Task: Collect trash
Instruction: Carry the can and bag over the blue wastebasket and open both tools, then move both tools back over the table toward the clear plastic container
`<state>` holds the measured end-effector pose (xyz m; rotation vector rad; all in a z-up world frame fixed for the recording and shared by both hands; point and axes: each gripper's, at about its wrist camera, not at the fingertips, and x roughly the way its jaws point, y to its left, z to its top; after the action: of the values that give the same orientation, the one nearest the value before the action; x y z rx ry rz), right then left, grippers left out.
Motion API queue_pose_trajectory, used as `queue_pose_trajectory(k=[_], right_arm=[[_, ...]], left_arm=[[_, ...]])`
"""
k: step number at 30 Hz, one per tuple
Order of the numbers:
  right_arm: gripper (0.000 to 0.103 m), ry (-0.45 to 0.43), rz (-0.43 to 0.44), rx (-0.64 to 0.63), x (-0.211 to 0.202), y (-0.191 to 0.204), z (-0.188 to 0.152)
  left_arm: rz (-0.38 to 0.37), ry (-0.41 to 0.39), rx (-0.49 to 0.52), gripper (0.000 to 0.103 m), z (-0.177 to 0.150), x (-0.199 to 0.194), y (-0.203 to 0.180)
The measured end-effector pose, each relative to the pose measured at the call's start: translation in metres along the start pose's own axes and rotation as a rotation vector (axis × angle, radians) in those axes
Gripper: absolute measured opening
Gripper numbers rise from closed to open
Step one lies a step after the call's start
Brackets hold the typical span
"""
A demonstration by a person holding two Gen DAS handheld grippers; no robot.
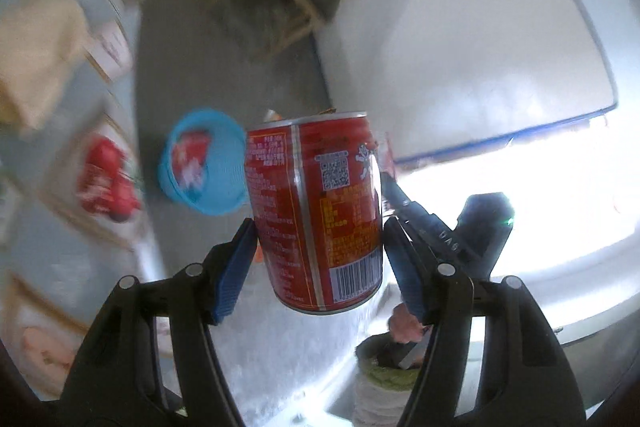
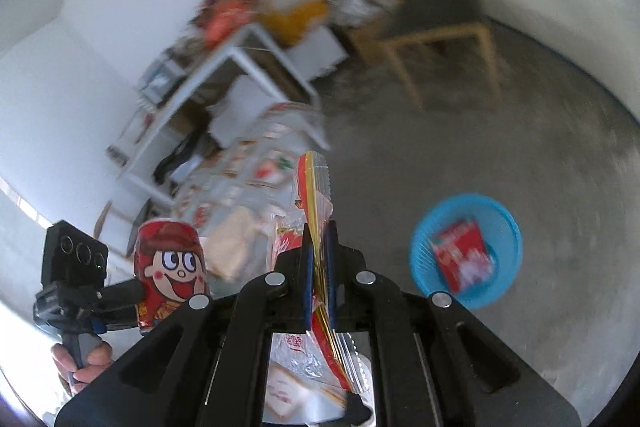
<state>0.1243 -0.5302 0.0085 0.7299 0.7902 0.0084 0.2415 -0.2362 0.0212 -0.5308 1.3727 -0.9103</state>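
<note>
A red drink can with a barcode hangs upright above the floor, with my left gripper shut on it, blue pads pressing both its sides. The same can, with a cartoon face, shows at the left of the right wrist view. My right gripper is shut on a crumpled red, yellow and clear snack wrapper that sticks out past the tips. A blue plastic basket stands on the concrete floor ahead and to the right, with a red packet inside. In the left wrist view the basket lies left of the can.
A wooden chair stands on the floor beyond the basket. A white table frame with clutter under and behind it is at the left. A person's hand grips the left tool's handle. Shelves with red packs blur past at left.
</note>
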Motion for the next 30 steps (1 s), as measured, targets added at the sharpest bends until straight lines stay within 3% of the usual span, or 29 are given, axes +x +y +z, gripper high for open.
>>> queue_pose_trajectory(k=[7,14,16,17,18,19,20,23,30], right_arm=[[0.006,0.1,-0.032,0.251,0.079,-0.118,-0.028],[0.007,0.136,-0.04,0.455,0.164,-0.2,-0.038],[0.011,0.141,-0.031,0.512,0.184,-0.218,-0.04],[0.019,0.149,-0.045,0.541,0.2,-0.233,-0.042],[0.028,0.155,-0.059,0.563,0.209,-0.244,-0.045],[0.048,0.162,-0.077,0.589,0.221,-0.257,-0.048],[0.057,0.172,-0.11,0.611,0.234,-0.27,-0.054],[0.057,0.183,-0.205,0.596,0.248,-0.285,-0.061],[0.057,0.166,-0.27,0.49,0.238,-0.28,-0.068]], left_arm=[[0.183,0.197,-0.085,0.061,0.027,0.144,0.027],[0.333,0.268,-0.105,0.059,0.055,0.229,0.059],[0.352,0.266,-0.115,0.064,0.065,0.244,0.065],[0.372,0.256,-0.12,0.069,0.07,0.251,0.067],[0.386,0.253,-0.114,0.079,0.073,0.252,0.07],[0.405,0.246,-0.104,0.082,0.075,0.254,0.072],[0.414,0.238,-0.105,0.082,0.077,0.254,0.072],[0.406,0.218,-0.142,0.082,0.082,0.243,0.075],[0.354,0.164,-0.065,0.082,0.077,0.182,0.062]])
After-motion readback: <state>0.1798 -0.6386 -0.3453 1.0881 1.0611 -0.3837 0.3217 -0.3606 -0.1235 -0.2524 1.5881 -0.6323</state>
